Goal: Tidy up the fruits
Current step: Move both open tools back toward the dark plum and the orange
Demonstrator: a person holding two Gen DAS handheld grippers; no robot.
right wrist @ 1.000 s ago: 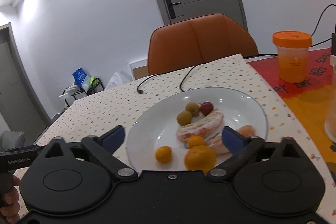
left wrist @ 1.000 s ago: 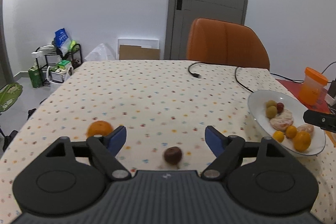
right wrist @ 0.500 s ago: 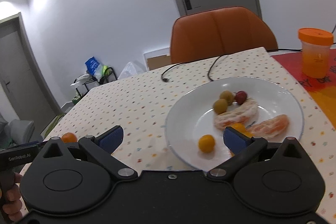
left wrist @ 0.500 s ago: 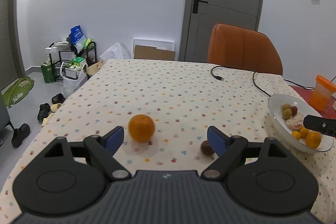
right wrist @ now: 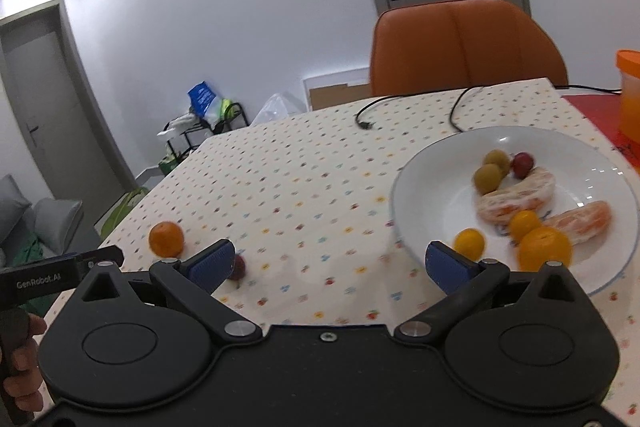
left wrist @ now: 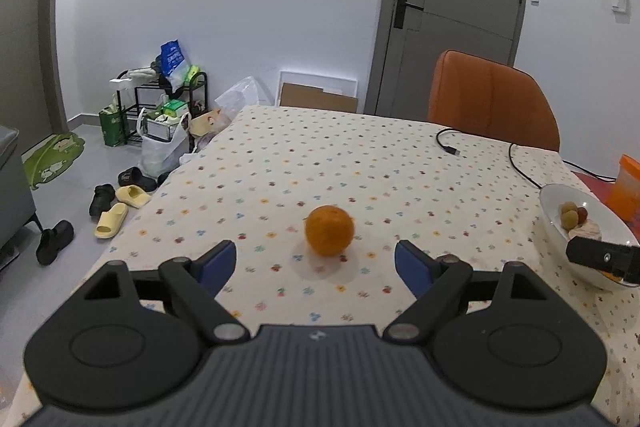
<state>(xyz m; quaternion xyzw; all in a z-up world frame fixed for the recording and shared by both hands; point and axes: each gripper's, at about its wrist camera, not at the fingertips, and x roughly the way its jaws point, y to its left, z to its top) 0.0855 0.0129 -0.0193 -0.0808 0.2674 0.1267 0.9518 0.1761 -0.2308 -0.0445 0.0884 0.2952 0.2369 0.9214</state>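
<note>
An orange [left wrist: 329, 235] rests on the spotted tablecloth [left wrist: 360, 171], just ahead of my left gripper [left wrist: 315, 265], which is open and empty with its blue pads either side of it. In the right wrist view the same orange [right wrist: 166, 238] lies at the left, with a small dark red fruit [right wrist: 238, 267] beside it, partly behind a pad. My right gripper [right wrist: 328, 265] is open and empty above the cloth, left of the white plate [right wrist: 420, 171]. The plate holds peeled orange segments [right wrist: 516, 193], small oranges, two green fruits and a red one.
An orange chair [left wrist: 492, 103] stands at the table's far side. A black cable [left wrist: 520, 163] lies on the cloth near the plate [left wrist: 560, 223]. An orange-lidded cup [right wrist: 630, 91] stands at the right on a red mat. Shoes and a cluttered rack [left wrist: 160, 107] sit on the floor at the left.
My left gripper swung left, from facing the dark red fruit to facing the orange. My right gripper also turned left, so the plate slid from centre to the right of its view.
</note>
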